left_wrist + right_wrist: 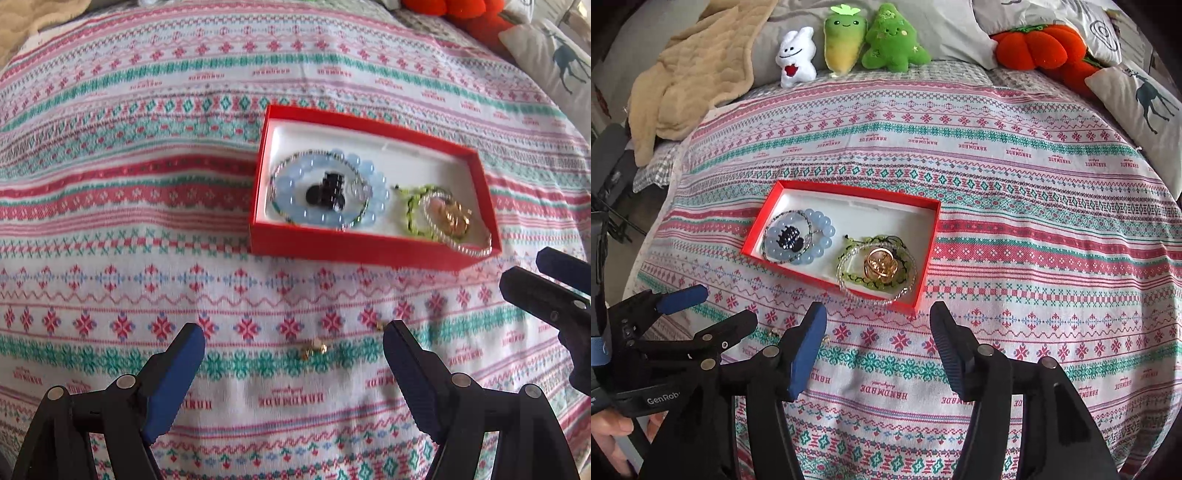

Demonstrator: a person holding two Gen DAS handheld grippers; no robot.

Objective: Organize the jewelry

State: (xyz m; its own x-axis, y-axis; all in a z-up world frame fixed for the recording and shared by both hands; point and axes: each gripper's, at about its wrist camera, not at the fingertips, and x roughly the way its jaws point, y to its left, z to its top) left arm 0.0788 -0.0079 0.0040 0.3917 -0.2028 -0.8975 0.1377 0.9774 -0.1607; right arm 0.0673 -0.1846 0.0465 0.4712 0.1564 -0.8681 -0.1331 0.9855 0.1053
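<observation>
Sitting on the bed's patterned cloth [1034, 221], the red box [925, 258] holds bracelets [798, 240]. Both hand-held grippers, left [293, 345] and right [878, 325], are apart and hold nothing. A small gold earring [314, 348] lies near, between the left one's fingers.

Matt woven cloth bedspread [1015, 206], red card box [925, 254] (white lining), glossy glass-like blue beads [823, 236], shiny gold metal rings [882, 264]

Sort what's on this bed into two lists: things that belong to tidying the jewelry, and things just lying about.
Belongs to the job:
- red box
- blue bead bracelet, in the box
- green bracelet, in the box
- gold rings, in the box
- small gold earring, loose on the bedspread

Lying about:
- white plush
- carrot plush
- green tree plush
- pumpkin plush
- beige blanket
- deer cushion
</observation>
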